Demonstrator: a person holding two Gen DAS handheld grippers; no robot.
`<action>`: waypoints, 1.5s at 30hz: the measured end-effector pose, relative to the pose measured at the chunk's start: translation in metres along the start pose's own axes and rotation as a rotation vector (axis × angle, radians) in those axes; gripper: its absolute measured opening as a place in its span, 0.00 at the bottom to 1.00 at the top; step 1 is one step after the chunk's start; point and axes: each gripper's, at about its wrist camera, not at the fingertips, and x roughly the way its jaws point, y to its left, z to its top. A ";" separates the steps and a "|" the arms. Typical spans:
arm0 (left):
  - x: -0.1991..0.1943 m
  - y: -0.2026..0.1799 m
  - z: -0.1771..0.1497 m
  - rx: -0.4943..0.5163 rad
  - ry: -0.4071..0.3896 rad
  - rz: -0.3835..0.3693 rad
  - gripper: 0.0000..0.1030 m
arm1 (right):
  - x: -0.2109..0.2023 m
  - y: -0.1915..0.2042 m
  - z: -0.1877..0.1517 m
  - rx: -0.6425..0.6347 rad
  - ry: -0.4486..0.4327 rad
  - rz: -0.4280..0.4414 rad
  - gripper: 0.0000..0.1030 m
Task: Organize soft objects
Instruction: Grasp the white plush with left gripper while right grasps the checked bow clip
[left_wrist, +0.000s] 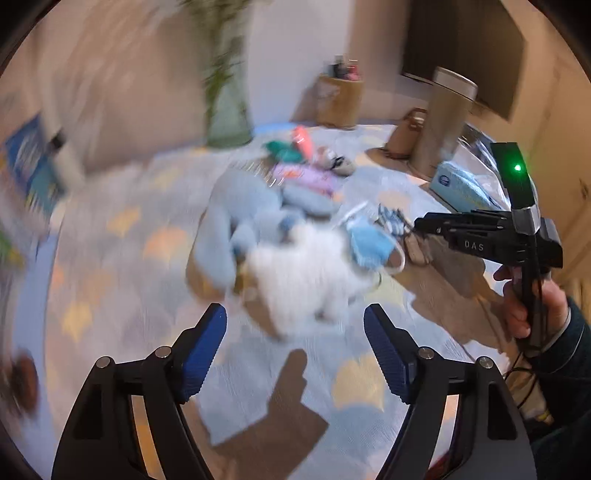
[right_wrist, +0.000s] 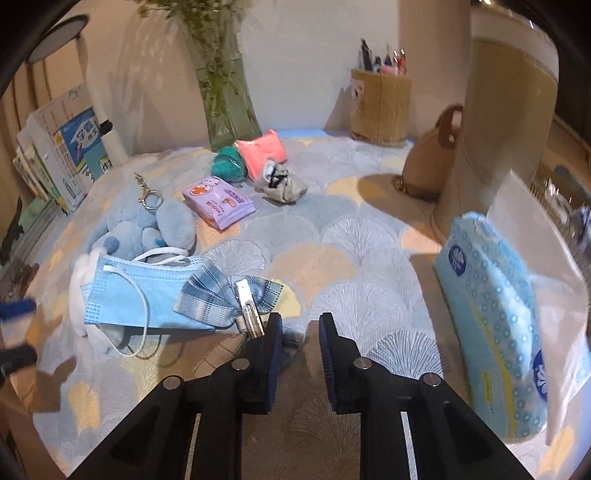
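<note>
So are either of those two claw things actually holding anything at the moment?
No. The left gripper is wide open above the white fluffy toy. The right gripper has bare fingers beside the plaid bow clip, gripping nothing.

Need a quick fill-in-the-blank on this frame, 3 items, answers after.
1. The plaid bow clip lies partly on the blue ____.
2. The keyring is attached to the blue ____ toy.
3. The pens stand in a ____ holder.

Answers: face mask; plush; woven
</note>
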 end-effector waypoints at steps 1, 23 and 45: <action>0.006 -0.002 0.009 0.060 0.011 -0.015 0.73 | 0.001 -0.002 0.000 0.012 0.007 0.011 0.23; 0.044 -0.042 -0.003 0.361 0.049 0.029 0.48 | 0.006 0.030 -0.002 -0.125 0.023 0.081 0.23; 0.023 0.034 -0.052 -0.225 0.048 0.038 0.69 | -0.022 0.012 -0.024 0.024 0.098 0.112 0.56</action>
